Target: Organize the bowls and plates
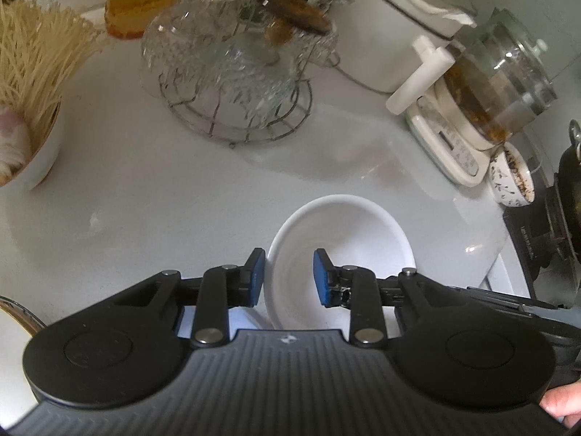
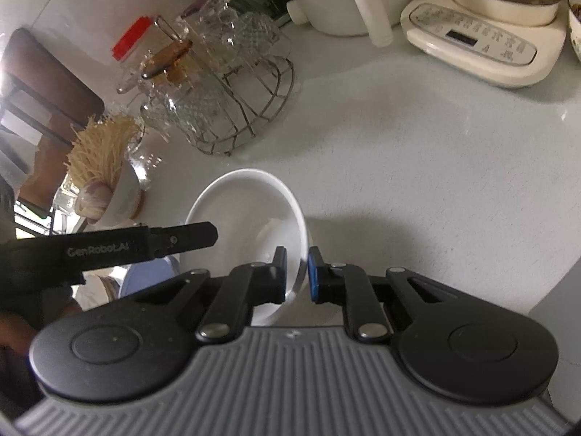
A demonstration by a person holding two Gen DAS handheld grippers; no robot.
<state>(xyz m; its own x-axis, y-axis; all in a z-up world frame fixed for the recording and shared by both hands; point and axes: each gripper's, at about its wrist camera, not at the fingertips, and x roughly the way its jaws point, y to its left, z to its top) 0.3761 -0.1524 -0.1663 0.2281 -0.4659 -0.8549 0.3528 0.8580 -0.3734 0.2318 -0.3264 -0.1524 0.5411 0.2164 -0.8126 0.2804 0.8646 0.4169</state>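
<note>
Both grippers' fingers pinch the bowl (image 2: 250, 218) rim: right gripper (image 2: 297, 274) tight, left gripper (image 1: 288, 278) straddling it. Glazed, slippery, breakable.

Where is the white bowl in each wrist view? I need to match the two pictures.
Left wrist: white bowl sits low and centre-right, its left rim between the fingers.
Right wrist: white bowl sits centre-left, its right rim pinched by the fingers.
Shared landmark: wire rack of glassware, beyond the bowl.
</note>
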